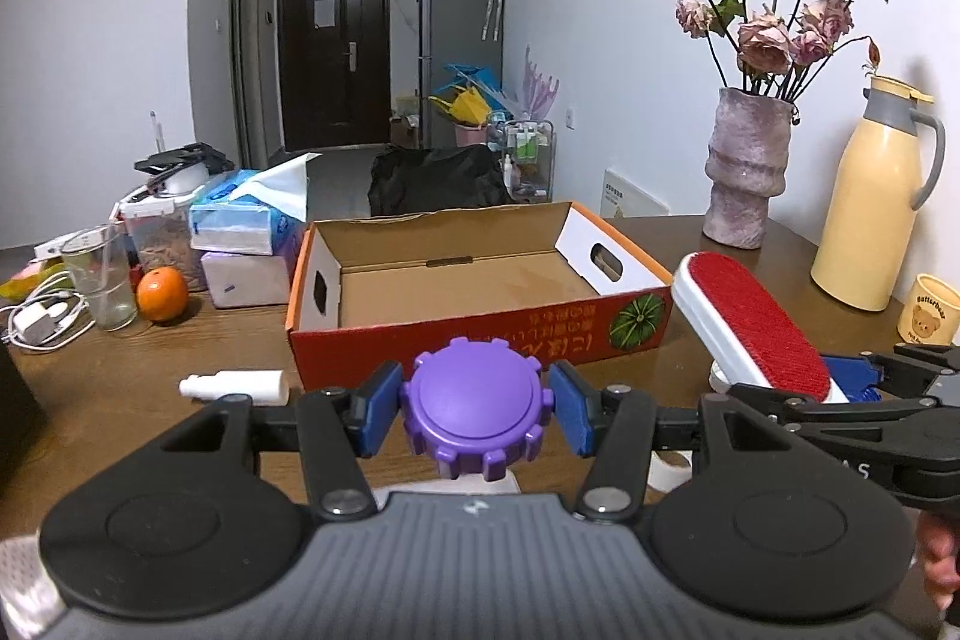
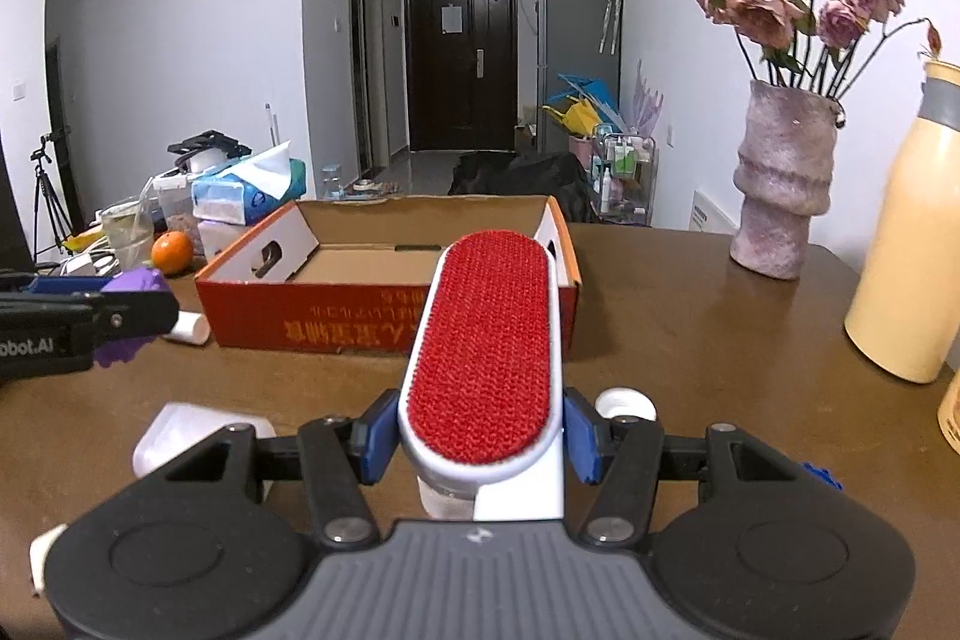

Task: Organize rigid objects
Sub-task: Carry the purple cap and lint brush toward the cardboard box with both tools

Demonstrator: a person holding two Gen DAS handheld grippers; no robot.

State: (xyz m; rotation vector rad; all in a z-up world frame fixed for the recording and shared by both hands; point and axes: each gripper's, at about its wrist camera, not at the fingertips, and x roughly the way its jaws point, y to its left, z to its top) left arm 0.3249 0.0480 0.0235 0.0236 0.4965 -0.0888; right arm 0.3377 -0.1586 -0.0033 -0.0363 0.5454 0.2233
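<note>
L tool (image 1: 477,415) clamping purple cap (image 1: 477,409), R tool (image 2: 480,436) lint brush (image 2: 486,346); brush handle hidden.

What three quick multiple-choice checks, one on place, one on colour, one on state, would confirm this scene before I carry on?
1. Where is the orange?
A. in the box
B. on the table left of the box
C. beside the vase

2. What colour is the knob in the left claw?
A. purple
B. yellow
C. green

3. What is the state of the box?
A. shut with a lid
B. open and full
C. open, nothing seen inside

Answers:
1 B, it sits by the glass on the table.
2 A, the toothed knob is purple in both views.
3 C, only the bare cardboard floor shows; the right claw holds the lint brush short of it.
</note>
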